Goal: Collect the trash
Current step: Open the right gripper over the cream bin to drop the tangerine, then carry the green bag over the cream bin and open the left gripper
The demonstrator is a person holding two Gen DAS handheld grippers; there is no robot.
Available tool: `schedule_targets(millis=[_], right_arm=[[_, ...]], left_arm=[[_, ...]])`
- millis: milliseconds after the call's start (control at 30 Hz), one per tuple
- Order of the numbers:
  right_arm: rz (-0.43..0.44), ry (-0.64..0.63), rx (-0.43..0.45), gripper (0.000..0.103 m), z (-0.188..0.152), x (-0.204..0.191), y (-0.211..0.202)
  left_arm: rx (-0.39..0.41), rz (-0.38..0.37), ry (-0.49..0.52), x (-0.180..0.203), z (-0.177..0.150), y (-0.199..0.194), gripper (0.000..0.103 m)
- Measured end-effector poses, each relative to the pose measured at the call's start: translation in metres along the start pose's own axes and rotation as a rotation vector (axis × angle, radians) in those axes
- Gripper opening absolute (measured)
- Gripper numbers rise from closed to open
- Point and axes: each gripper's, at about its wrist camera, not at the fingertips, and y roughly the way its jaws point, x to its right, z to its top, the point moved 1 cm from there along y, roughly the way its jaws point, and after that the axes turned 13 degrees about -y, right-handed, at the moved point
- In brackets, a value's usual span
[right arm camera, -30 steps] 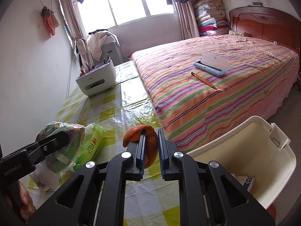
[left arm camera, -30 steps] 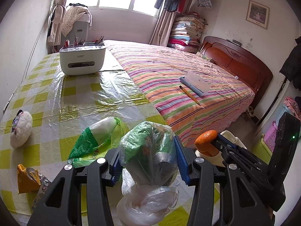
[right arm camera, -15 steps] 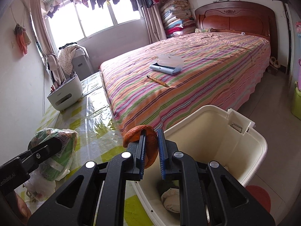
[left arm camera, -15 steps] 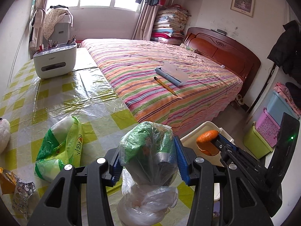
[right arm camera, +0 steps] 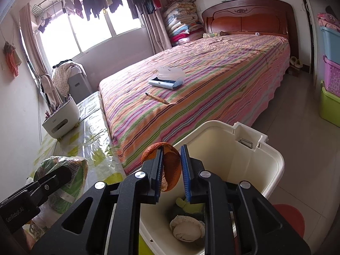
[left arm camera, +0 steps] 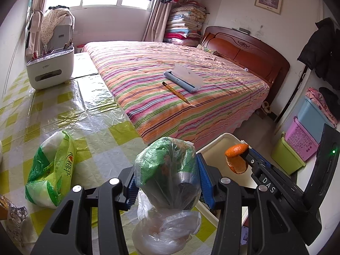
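My left gripper (left arm camera: 166, 175) is shut on a clear plastic bag of trash with green wrapping (left arm camera: 167, 170), held above the table edge. The bag also shows in the right wrist view (right arm camera: 65, 180). My right gripper (right arm camera: 172, 170) is over the cream trash bin (right arm camera: 244, 148), its jaws parted. The orange peel (right arm camera: 170, 170) still sits between them against the left pad. The peel also shows in the left wrist view (left arm camera: 237, 159). The bin holds other trash at the bottom (right arm camera: 187, 230).
A green and white plastic bag (left arm camera: 52, 170) and a foil wrapper (left arm camera: 12, 214) lie on the yellow checked table (left arm camera: 63, 110). A white organiser box (left arm camera: 50, 70) stands at the far end. The striped bed (left arm camera: 180, 89) is beside the table. Coloured storage boxes (left arm camera: 301, 136) stand at right.
Both grippers have swung right from the table toward the bin. The right gripper's jaws have opened a little around the peel, now over the bin.
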Motion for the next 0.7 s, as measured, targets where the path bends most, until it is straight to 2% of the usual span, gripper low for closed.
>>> schedule_targets(millis=[33,133,367,433,500,533,600,633,700], right_arm=[[-0.009,0.005,0.005,0.036,0.000,0.001,0.000],[-0.025,0.006,0.023,0.052,0.002,0.003,-0.004],[-0.016,0.036,-0.005,0.060,0.001,0.010,0.001],[-0.001,0.114,0.074,0.060,0.002,0.021,-0.013],[-0.084,0.085,0.112,0.062,0.006,0.023,-0.021],[-0.097,0.058,0.071,0.068,0.007,0.021,-0.013],[-0.060,0.087,-0.026,0.069,0.000,0.024,0.004],[-0.030,0.121,-0.042,0.069,-0.003,0.027,0.007],[-0.055,0.113,-0.018,0.069,-0.002,0.026,0.002]], left_arm=[[-0.001,0.000,0.000,0.001,0.000,0.001,0.047],[-0.007,-0.004,0.001,0.003,-0.001,0.004,0.047],[-0.015,-0.007,0.002,0.006,-0.001,0.009,0.047],[-0.016,-0.006,0.004,0.006,-0.001,0.009,0.047],[-0.013,-0.004,0.005,0.006,-0.001,0.010,0.047],[-0.014,-0.005,0.005,0.006,-0.001,0.010,0.047],[-0.016,-0.007,0.003,0.006,-0.001,0.011,0.047],[-0.018,-0.006,0.003,0.006,-0.001,0.011,0.047],[-0.020,-0.009,0.004,0.007,-0.001,0.013,0.047]])
